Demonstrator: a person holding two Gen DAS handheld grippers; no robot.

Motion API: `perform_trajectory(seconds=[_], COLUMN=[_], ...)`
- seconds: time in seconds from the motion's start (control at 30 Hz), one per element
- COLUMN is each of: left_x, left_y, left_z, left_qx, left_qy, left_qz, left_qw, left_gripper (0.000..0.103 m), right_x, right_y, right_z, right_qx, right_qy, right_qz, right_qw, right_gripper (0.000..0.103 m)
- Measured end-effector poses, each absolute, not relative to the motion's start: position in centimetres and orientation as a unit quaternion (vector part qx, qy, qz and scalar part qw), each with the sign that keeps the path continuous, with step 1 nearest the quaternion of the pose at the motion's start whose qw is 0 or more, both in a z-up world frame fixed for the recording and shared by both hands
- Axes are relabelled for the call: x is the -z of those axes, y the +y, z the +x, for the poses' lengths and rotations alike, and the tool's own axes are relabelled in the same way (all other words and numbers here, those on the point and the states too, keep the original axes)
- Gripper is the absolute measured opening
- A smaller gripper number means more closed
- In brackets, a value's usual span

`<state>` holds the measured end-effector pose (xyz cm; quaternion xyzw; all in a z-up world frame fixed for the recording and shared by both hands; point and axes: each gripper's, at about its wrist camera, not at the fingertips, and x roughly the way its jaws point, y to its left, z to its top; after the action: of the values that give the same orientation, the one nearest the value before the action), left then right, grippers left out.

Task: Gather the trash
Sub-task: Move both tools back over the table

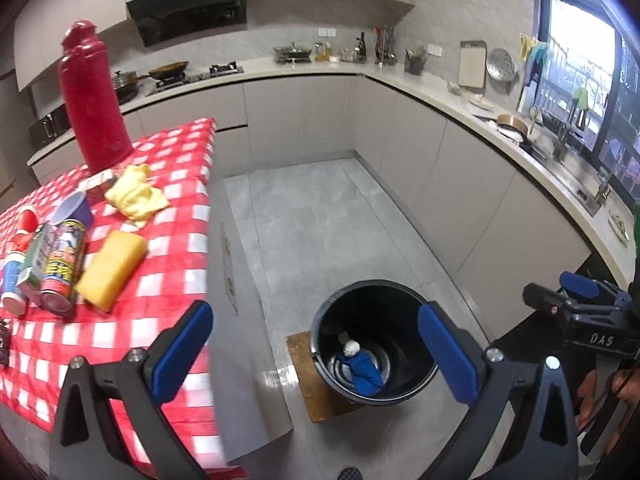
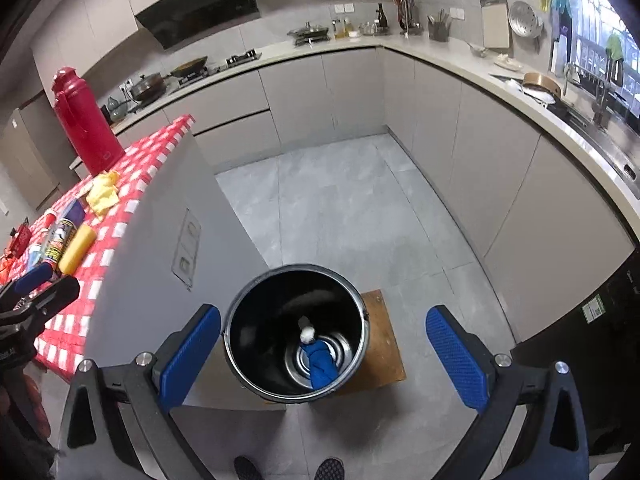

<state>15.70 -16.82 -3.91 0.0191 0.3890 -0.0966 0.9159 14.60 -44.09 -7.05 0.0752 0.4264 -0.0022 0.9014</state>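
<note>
A black bin [image 1: 320, 332] [image 2: 240, 344] stands on the floor on a brown mat. Inside lie a blue cloth [image 1: 364, 372] [image 2: 320, 364] and a white crumpled ball [image 1: 351, 347] [image 2: 307, 334]. My left gripper [image 1: 316, 354] is open and empty, above the bin beside the table edge. My right gripper [image 2: 324, 356] is open and empty, directly over the bin; it also shows in the left wrist view [image 1: 576, 300]. On the red checked table [image 1: 168, 264] lie a yellow sponge [image 1: 110, 268], a crumpled yellow wrapper [image 1: 134, 194], a printed can [image 1: 62, 264], a purple cup [image 1: 74, 208] and small bottles.
A red thermos [image 1: 92, 96] stands at the table's far end. Grey cabinets and a counter with stove, pans and sink [image 1: 576, 176] wrap around the grey tiled floor [image 1: 320, 220]. My shoes [image 2: 288, 468] show below the bin.
</note>
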Motion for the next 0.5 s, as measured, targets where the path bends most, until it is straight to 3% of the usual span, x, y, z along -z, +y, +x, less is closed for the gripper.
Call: perform_trajectory(seconds=[0.5], left_x=[1.4], left_y=[-7.1], left_z=[12.8], left_qx=[0.065], left_qy=[0.336], left_qz=[-0.001], left_qw=[0.940], left_gripper=[0.103], right_x=[1.5], right_y=[-34.2], right_z=[13.0], right_qx=[-0.021], right_qy=[0.379], right_qz=[0.027], right_qw=[0.925], right_gripper=[0.103])
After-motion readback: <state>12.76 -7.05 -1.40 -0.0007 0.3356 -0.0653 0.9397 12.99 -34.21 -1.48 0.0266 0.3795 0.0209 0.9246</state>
